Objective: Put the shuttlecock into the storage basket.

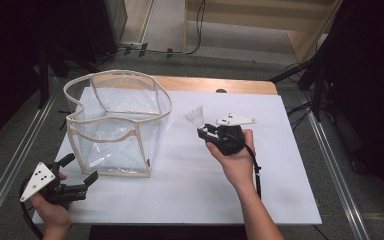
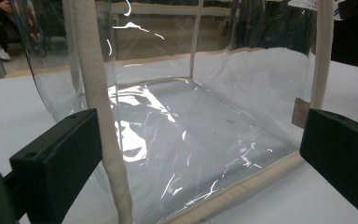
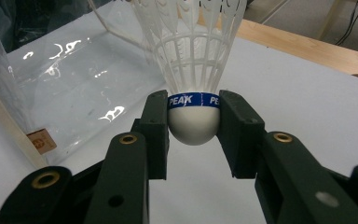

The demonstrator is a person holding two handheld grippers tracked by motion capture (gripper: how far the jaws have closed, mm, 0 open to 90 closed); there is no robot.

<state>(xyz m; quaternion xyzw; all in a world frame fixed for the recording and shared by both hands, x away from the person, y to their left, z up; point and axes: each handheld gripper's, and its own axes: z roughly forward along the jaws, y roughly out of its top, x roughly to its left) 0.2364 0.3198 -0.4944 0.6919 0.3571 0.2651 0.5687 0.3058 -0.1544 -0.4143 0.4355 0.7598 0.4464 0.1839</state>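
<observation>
The right gripper (image 3: 193,126) squeezed the white shuttlecock (image 3: 193,70) by its round tip. The left gripper (image 1: 80,172) stood wide open near the table's (image 1: 280,200) front left corner, beside the clear bag (image 1: 117,125).

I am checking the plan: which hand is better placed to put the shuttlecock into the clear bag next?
The right. Its tool already clamps the shuttlecock by its white cork, just beside the clear bag. The left tool is open and holds nothing, low at the bag's front corner.
</observation>
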